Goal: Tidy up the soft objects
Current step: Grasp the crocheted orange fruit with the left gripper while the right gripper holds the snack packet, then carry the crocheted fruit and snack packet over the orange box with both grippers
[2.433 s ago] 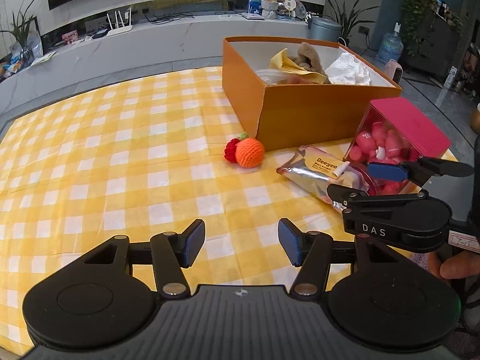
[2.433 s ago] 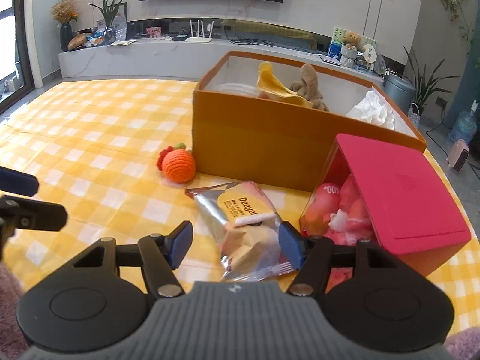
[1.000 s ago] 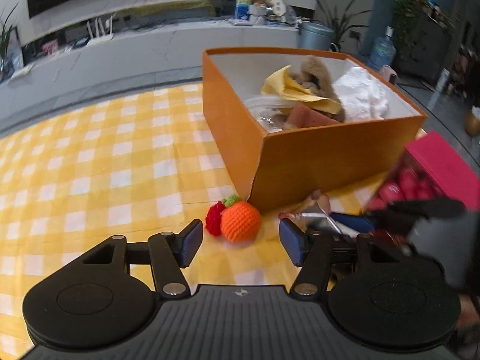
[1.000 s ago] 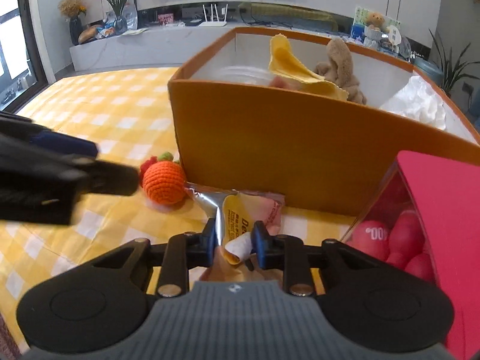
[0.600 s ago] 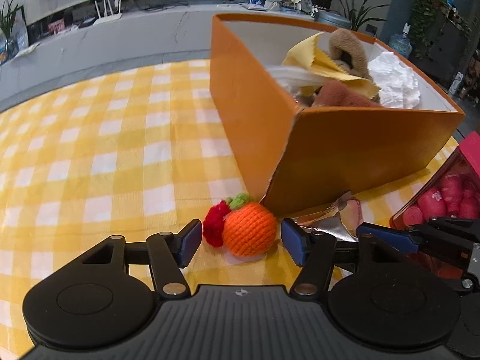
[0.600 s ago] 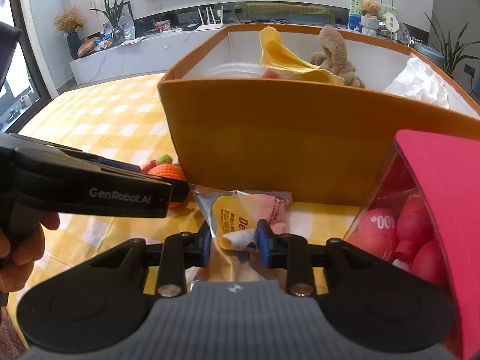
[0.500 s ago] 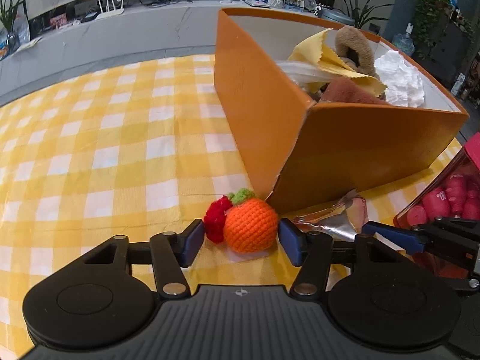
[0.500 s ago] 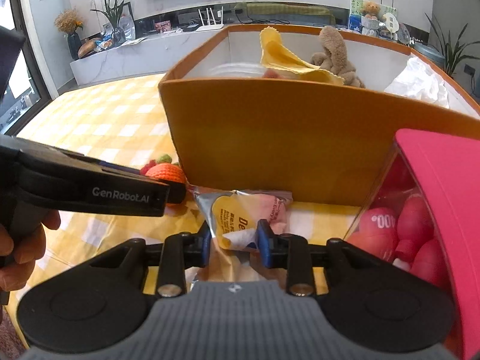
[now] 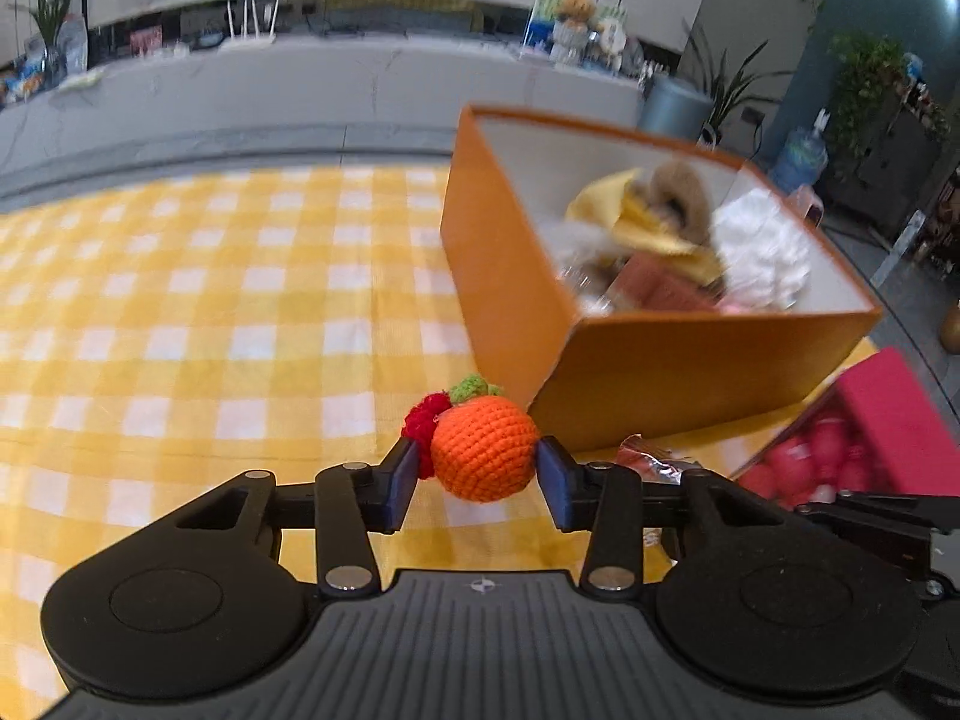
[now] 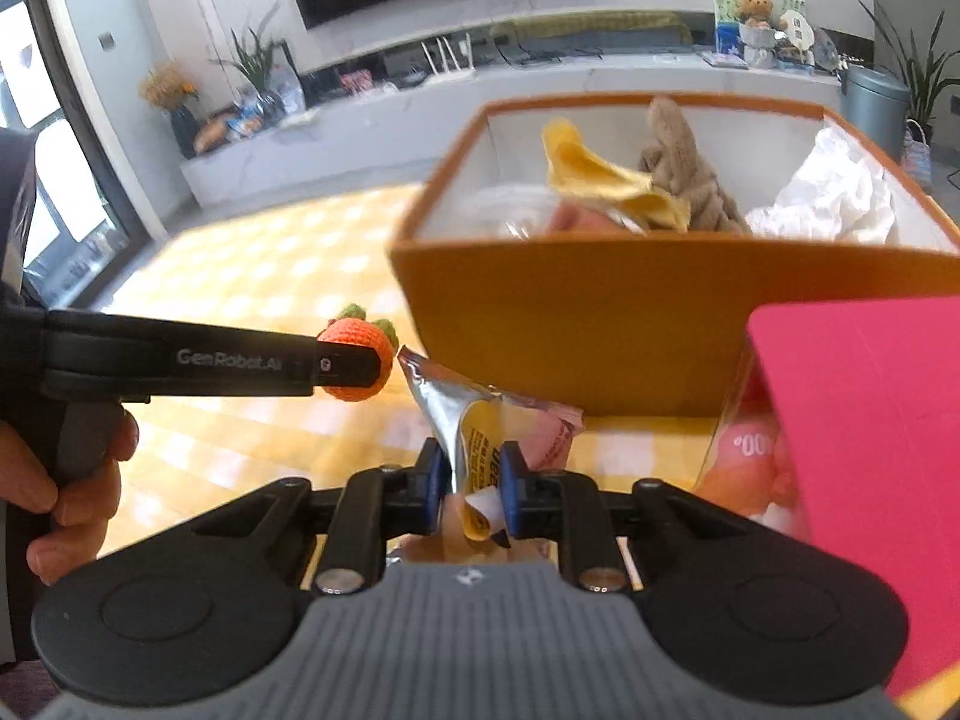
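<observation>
My left gripper (image 9: 477,474) is shut on an orange crocheted fruit (image 9: 483,450) with a red and green tuft and holds it above the yellow checked tablecloth (image 9: 210,312). It also shows in the right wrist view (image 10: 360,360), where the fruit sits at the tip of the left gripper's fingers (image 10: 336,366). My right gripper (image 10: 471,486) is shut on a silver snack packet (image 10: 462,432) with a yellow label, lifted in front of the orange box (image 10: 630,312). The box (image 9: 690,360) holds a yellow cloth, a brown plush toy and white paper.
A clear container with a pink lid (image 10: 864,450) and pink items inside stands at the right, close to my right gripper; it also shows in the left wrist view (image 9: 888,414). A grey counter (image 9: 300,78) runs behind the table.
My left gripper has closed on the orange crocheted fruit and lifted it. My right gripper has raised the snack packet off the cloth. Both have risen relative to the box.
</observation>
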`<state>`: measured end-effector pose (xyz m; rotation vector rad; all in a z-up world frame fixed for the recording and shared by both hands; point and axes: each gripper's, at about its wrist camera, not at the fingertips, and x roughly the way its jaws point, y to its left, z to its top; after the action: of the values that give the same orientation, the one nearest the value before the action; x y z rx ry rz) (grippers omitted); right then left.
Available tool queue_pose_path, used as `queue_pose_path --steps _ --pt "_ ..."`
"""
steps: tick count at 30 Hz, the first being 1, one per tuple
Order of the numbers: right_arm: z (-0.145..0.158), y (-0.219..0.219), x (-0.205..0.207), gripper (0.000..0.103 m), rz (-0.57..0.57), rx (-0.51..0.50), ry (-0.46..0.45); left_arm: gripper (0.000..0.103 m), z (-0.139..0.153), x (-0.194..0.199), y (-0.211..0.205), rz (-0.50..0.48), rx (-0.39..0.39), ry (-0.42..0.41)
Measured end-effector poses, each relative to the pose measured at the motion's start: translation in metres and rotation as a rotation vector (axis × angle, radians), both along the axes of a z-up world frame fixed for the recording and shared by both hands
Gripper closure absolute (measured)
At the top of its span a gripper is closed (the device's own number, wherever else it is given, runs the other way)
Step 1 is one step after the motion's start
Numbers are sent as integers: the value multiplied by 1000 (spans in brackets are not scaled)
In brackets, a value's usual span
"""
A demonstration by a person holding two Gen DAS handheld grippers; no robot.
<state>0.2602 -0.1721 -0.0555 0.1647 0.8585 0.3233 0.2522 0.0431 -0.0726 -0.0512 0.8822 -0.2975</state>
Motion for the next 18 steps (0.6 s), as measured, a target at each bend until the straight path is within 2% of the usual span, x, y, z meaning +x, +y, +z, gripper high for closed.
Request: queue_pose_path --steps 7,10,15,18 --pt "44 -23 -27 87 -9 82 -62 55 53 -29 -10 -41 4 -93" --pt "66 -38 -34 87 -22 106 -102 55 70 -31 -21 -65 -18 -120" --pt "102 -72 -26 87 -54 118 -165 55 91 -28 -56 -140 -10 -170" --pt "119 -95 -11 87 -89 107 -186 55 96 -14 -81 -182 -26 -164"
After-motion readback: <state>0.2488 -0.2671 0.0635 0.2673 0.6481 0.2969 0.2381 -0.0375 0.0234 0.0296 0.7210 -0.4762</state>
